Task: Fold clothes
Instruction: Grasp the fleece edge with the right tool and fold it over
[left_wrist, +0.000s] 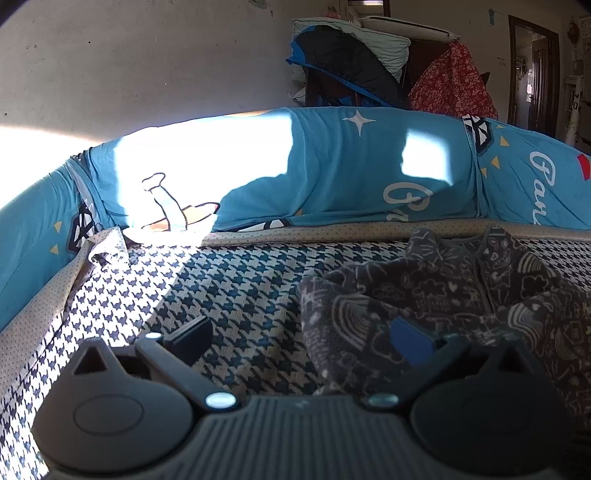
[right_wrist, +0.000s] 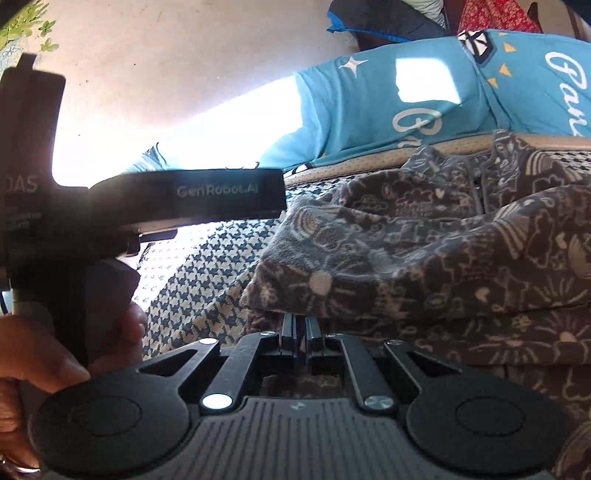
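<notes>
Two tongs work over a bed spread with a houndstooth sheet (left_wrist: 229, 295): the left tongs (left_wrist: 301, 338), held by a hand (right_wrist: 44, 354) seen at the left of the right view, hang wide open above the sheet, their right finger (left_wrist: 412, 341) over the left edge of the garment (left_wrist: 443, 306). To the right, that dark doodle-print garment lies crumpled on the sheet, just before a blue pillow (left_wrist: 351, 173) along the wall. The right tongs (right_wrist: 301, 328) are closed on the garment's near edge, fingers together under its fold.
</notes>
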